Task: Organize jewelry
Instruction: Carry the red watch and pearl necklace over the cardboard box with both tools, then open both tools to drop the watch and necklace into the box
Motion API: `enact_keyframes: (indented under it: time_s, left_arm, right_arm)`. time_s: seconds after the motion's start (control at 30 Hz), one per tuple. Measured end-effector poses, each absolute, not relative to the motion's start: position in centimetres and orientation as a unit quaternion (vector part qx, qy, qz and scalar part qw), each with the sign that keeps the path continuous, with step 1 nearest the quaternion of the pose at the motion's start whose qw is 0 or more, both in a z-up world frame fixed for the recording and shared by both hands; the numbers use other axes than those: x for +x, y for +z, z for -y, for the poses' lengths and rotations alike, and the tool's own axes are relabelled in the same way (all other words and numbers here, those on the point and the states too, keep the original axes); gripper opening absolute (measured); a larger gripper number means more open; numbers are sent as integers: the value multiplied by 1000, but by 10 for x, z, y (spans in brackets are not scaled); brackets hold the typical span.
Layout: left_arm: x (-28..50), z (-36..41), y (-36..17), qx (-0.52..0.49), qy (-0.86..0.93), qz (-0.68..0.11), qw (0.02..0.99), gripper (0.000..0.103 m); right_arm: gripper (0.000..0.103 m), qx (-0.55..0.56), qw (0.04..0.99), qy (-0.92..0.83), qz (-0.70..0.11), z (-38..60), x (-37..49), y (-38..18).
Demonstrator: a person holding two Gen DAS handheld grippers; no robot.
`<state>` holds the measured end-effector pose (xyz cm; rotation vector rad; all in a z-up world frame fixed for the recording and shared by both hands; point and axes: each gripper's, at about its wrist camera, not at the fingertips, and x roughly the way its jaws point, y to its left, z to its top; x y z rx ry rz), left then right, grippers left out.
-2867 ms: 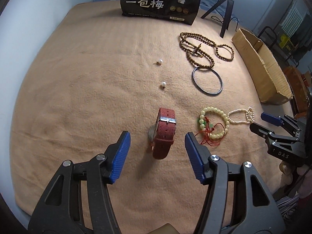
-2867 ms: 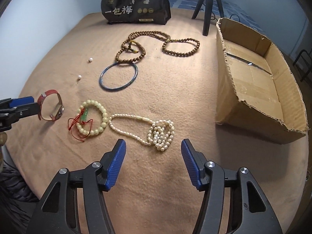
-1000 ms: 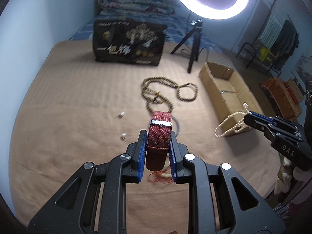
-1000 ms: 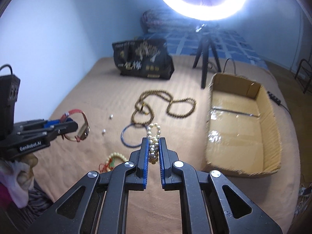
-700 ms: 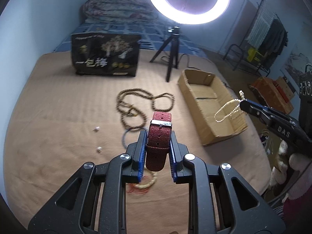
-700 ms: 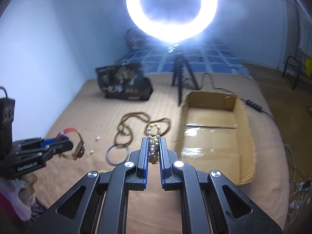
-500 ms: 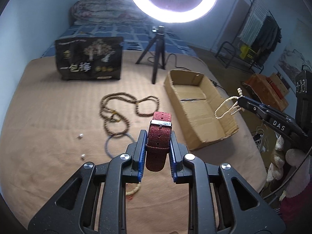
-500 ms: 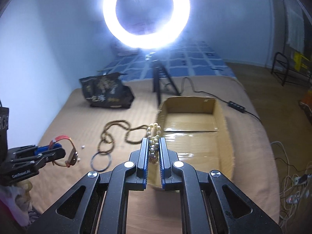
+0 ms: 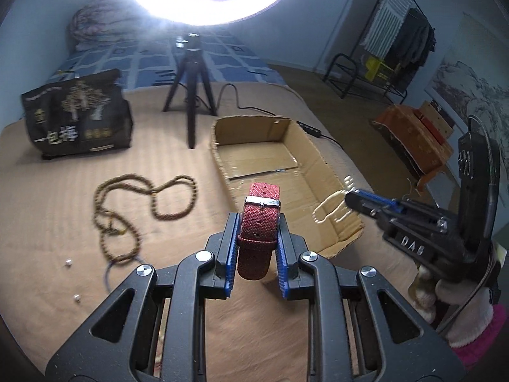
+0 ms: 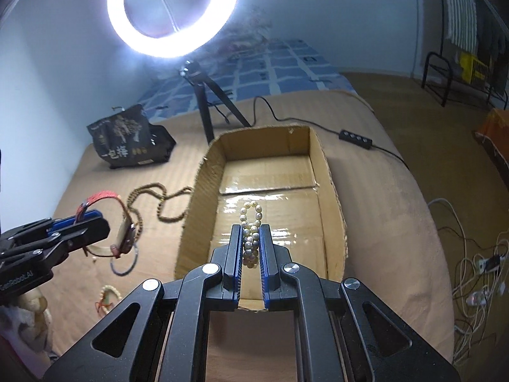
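Observation:
My left gripper (image 9: 257,222) is shut on a red woven watch (image 9: 259,219), held in the air near the front left of the open cardboard box (image 9: 321,156). The watch also shows in the right wrist view (image 10: 122,222) in the left gripper (image 10: 84,222). My right gripper (image 10: 251,232) is shut on a pearl necklace (image 10: 249,222), held above the near end of the box (image 10: 331,191). In the left wrist view the necklace (image 9: 329,207) hangs from the right gripper (image 9: 353,195) over the box's near right corner.
A long brown bead strand (image 9: 127,210), a dark bangle (image 10: 127,262), a pale bead bracelet with red cord (image 10: 108,299) and two small pearl studs (image 9: 71,280) lie on the tan cloth. A black bag (image 9: 76,121) and ring-light tripod (image 9: 191,76) stand behind.
Both grippers closed on the watch and the pearl necklace, lifted them off the cloth and carried them right toward the box. The right gripper now hovers over the box.

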<state>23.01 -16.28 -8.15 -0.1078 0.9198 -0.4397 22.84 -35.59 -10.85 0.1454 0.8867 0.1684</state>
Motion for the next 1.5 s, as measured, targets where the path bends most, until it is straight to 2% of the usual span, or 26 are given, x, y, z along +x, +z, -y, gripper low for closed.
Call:
enact_keyframes:
  time_s: [0.3,0.7,0.73,0.8,0.87,1.3,1.33,1.43,1.5]
  left_arm:
    - [246,190,-113,-45,-229,-470,851,20]
    - [246,208,-118,-27,-238,-472,848,20]
    - [245,208,-117,-24,-236,-470,850,21]
    - [244,206,-115,-24,-233,-467,853,35]
    - [243,203,-113,-25,-230,-465,854,36]
    - [236,164,-92,-27,-199,-441,875,36]
    - [235,159,-90,-27,-196,-440,876,36]
    - [232,142,-86,-24,-186,-435,881,36]
    - [229,128,-81,-24,-177,-431,885,36]
  right_arm:
    - [8,82,886,62,-453,370,237,-127]
    - [9,85,884,41,-459,380,237,-132]
    - [9,83,883,40,-460,380,237,-132]
    - [13,81,884,37,-460,380,237,-132]
    - [19,80,885,37,-457,379,237,-131]
    - [19,77,895,43,-436,371,227,-116]
    - [20,77,896,45,-434,370,226,-114]
    - [37,76,900,53,-425,363,222,-109]
    - [40,74,903,60,-420,358,220,-106]
